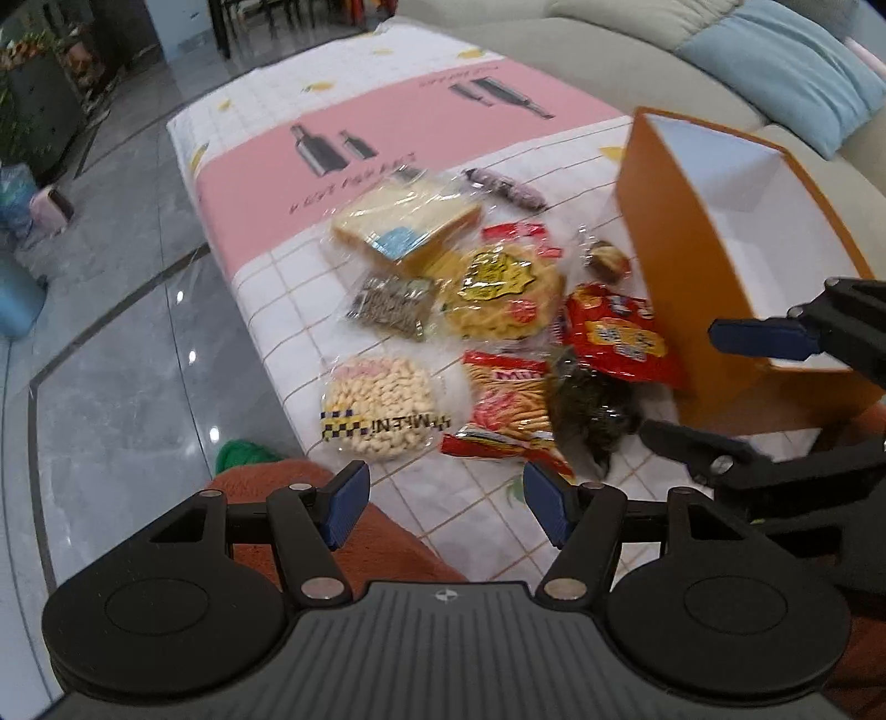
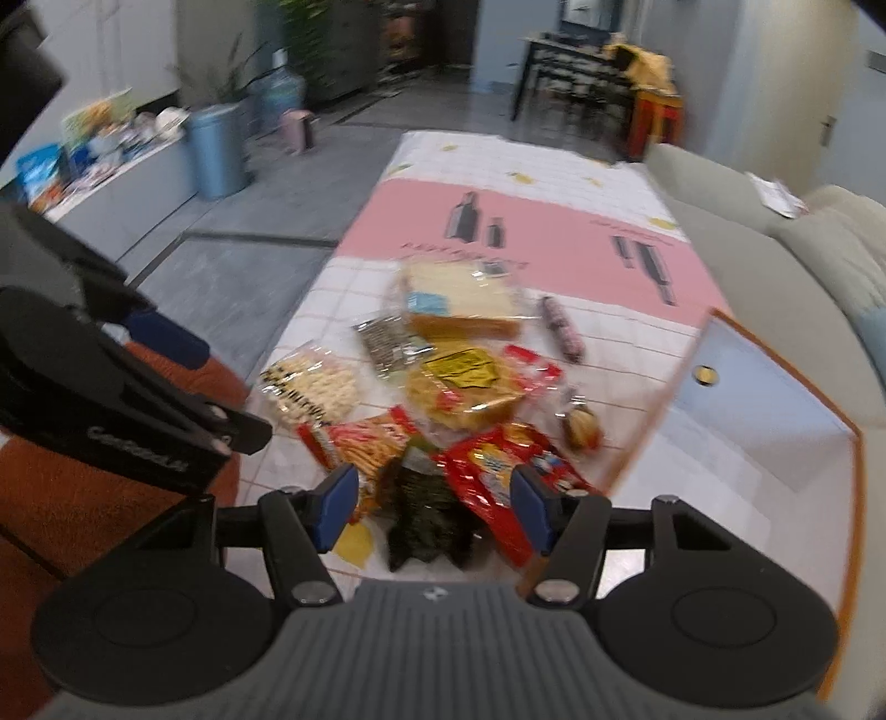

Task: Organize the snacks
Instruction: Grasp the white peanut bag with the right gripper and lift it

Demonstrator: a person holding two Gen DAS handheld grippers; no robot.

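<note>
Several snack packs lie in a heap on the table: a bread pack [image 1: 407, 221], a yellow noodle pack [image 1: 501, 291], a red bag [image 1: 620, 335], a dark seaweed pack [image 1: 592, 404], a stick-snack pack [image 1: 509, 404] and a puffed-snack bag [image 1: 379, 407]. An empty orange box [image 1: 664, 221] with a white inside stands to their right. My left gripper [image 1: 443, 501] is open and empty near the table's front edge. My right gripper [image 2: 432, 501] is open and empty just above the seaweed pack [image 2: 423, 518] and the red bag [image 2: 498, 471], beside the box [image 2: 775, 399].
The table wears a pink and white grid cloth [image 1: 387, 127]. A grey sofa [image 1: 637, 50] with a blue cushion [image 1: 775, 66] runs along the far side. An orange-brown stool [image 1: 354, 531] stands at the near edge. A sausage stick [image 1: 504, 185] lies behind the heap.
</note>
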